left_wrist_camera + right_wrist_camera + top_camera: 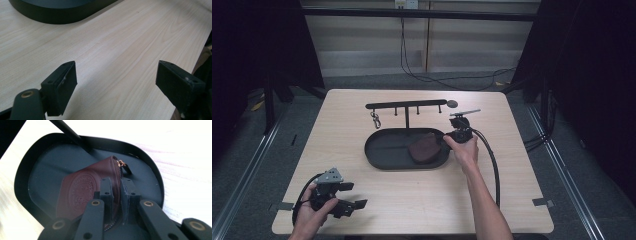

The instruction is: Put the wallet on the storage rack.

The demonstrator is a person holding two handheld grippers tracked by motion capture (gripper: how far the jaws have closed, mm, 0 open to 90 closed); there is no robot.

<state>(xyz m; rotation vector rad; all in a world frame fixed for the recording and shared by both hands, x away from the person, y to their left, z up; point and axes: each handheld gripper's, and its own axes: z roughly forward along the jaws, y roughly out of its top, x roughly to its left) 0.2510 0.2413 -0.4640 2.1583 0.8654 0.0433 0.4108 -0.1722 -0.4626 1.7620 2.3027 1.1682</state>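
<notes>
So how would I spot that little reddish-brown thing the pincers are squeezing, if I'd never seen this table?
Find the black oval tray at the middle of the wooden table, under a black rack with pegs. At the tray's right end the right gripper pinches a dark red leather pouch by its zipper edge. It carries a round embossed stamp, the tray's sole coloured item.

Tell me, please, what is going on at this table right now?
A person works with two handheld grippers. The right gripper is shut on the zipped edge of a dark red leather pouch in the black oval tray. The left gripper is open over the light wooden table, holding nothing.
</notes>
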